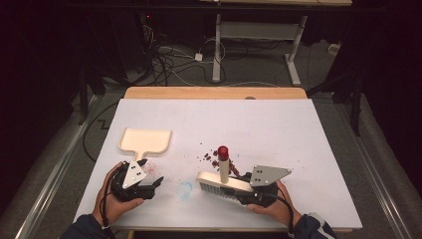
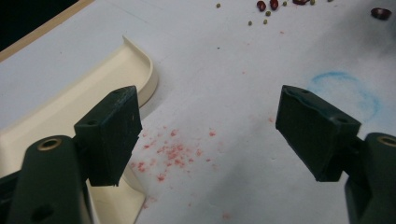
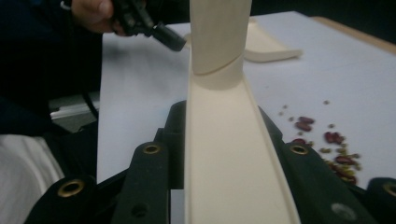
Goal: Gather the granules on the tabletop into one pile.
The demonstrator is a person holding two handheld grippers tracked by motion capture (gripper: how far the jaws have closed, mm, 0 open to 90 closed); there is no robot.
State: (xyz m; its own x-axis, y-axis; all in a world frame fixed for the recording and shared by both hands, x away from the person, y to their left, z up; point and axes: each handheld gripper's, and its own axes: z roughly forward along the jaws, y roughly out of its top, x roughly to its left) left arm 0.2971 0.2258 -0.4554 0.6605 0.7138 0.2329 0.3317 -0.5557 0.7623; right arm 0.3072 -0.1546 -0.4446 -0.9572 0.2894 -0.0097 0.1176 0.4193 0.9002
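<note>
Right gripper [image 1: 244, 191] is clamped on the brush [image 1: 224, 183], just near-side of the scattered beans [image 1: 214, 158]. Left gripper [image 1: 152, 184], jaws apart, hovers by the dustpan [image 1: 145, 141], left of the beans. Best grab the pan's handle first, then sweep low.

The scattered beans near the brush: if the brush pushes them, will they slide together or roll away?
The beans are small, rounded and loose on the smooth white table, so some will probably roll or skip aside rather than move as one group. They look light, so the brush bristles should shift them easily. The tiny greenish grains may slip through.
</note>
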